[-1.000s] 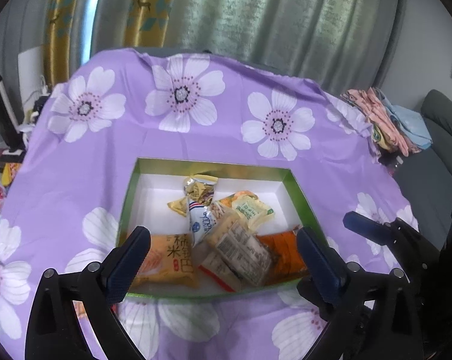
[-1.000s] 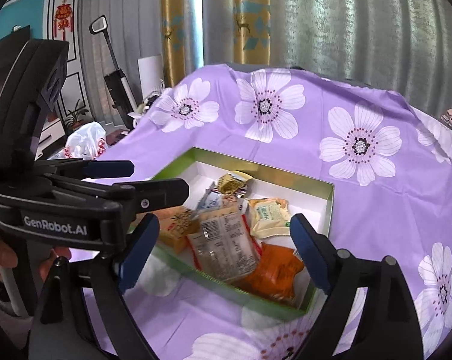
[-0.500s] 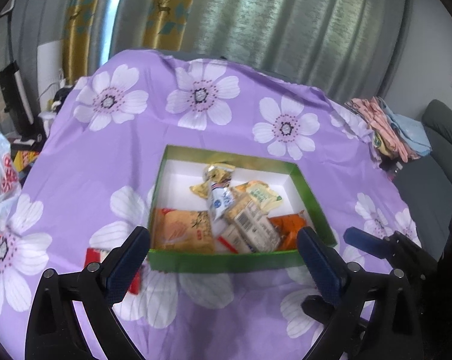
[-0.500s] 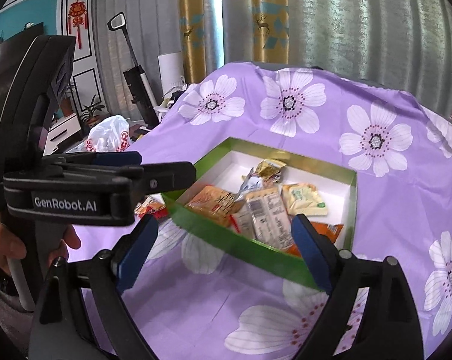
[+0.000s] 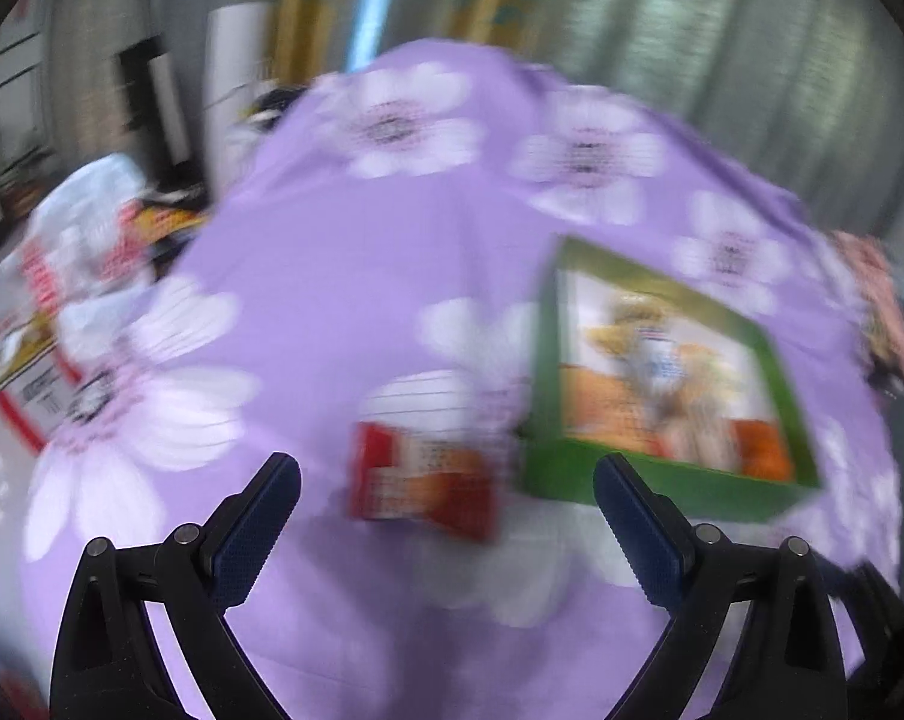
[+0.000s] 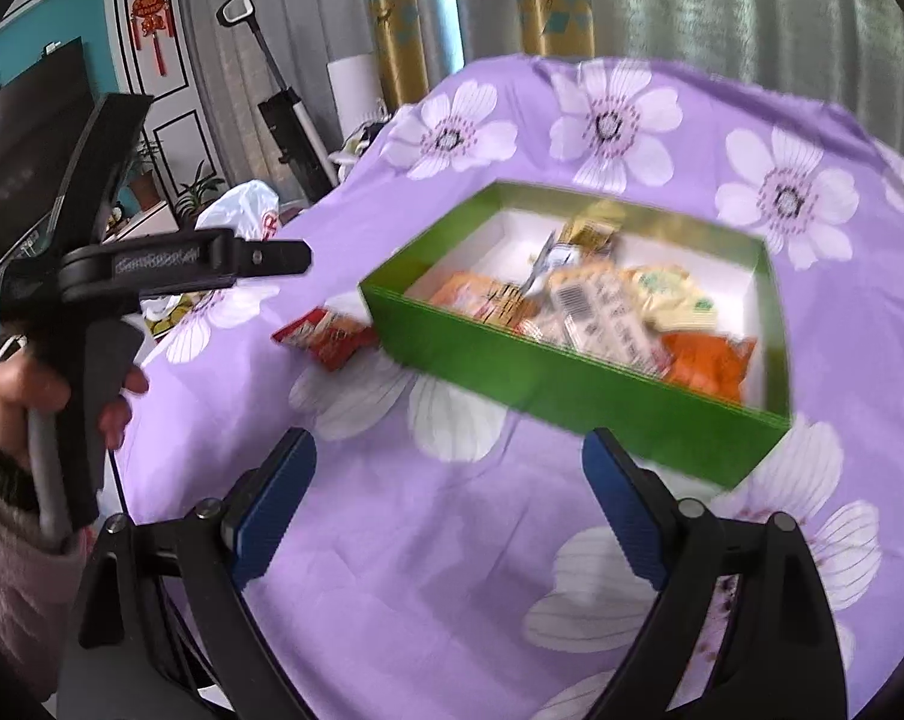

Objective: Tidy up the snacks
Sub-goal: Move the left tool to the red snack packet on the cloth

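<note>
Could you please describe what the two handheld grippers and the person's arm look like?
Both the left gripper and right gripper have black plastic frames, silver screws and blue ribbed pads. The left one has a pistol handle with blurred white lettering. The left hand shows a pinkish knit sleeve.
</note>
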